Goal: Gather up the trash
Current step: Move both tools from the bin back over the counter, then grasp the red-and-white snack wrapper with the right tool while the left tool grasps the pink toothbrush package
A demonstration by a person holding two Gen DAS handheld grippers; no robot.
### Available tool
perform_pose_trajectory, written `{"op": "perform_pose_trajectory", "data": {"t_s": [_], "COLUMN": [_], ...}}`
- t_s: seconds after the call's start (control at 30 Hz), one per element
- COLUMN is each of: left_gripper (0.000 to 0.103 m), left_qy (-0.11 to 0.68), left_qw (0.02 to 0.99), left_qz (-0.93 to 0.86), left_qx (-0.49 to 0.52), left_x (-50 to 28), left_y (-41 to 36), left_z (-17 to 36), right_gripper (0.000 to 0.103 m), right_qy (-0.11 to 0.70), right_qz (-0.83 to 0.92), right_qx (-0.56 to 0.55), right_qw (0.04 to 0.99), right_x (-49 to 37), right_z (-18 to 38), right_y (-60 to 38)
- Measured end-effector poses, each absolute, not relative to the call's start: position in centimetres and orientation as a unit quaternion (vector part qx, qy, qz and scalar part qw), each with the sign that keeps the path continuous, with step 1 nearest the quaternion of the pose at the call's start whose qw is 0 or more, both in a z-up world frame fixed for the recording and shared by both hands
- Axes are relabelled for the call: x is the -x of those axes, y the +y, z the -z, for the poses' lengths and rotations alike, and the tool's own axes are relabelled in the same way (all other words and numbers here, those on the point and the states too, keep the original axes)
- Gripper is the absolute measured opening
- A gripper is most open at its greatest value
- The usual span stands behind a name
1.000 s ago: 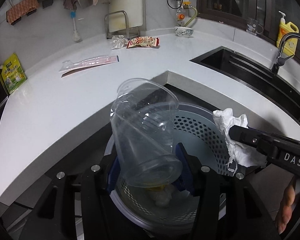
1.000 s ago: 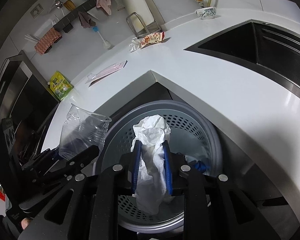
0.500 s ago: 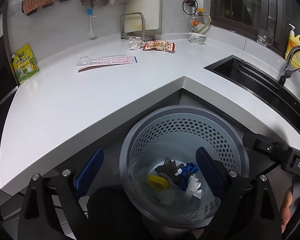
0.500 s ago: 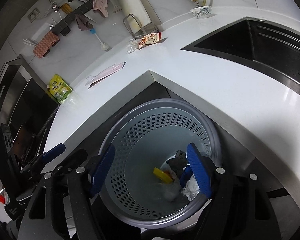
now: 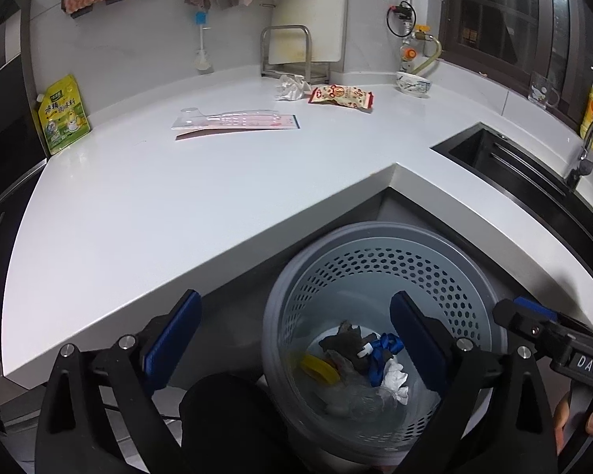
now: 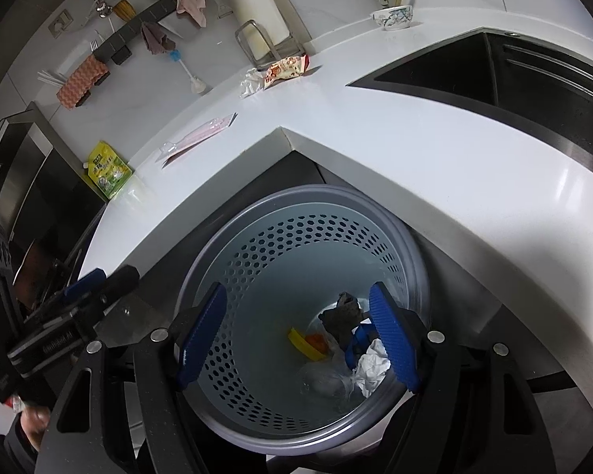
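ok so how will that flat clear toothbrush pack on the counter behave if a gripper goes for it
The toothbrush pack lies flat on the counter, so fingers will probably struggle to get under an edge. Its clear blister looks glossy, likely slippery and prone to sliding when pushed. It seems thin and empty, so probably very light and a bit bendy, not floppy.
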State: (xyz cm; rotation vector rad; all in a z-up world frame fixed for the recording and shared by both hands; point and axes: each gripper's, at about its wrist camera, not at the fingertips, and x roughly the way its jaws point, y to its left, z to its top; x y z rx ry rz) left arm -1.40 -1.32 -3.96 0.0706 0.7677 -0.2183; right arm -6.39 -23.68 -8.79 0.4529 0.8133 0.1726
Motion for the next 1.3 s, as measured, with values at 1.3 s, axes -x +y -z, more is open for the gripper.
{"op": "perform_pose_trajectory", "data": {"t_s": [1.3], "left_gripper": [0.097], "left_qy": [0.332], "left_qw": [0.843], "left_qz": [0.383], "left_qx": [-0.179], "left_x": [-27.8], "left_y": [4.5], "left_z": [1.0], "right_gripper": [0.071], "right_qy": [0.398], "right_qz": [-0.16], "right_qx": [-0.017], "right_qw": [0.903], "right_x": [-23.3], "right_z": [-0.2], "right_y": [-24.8]}}
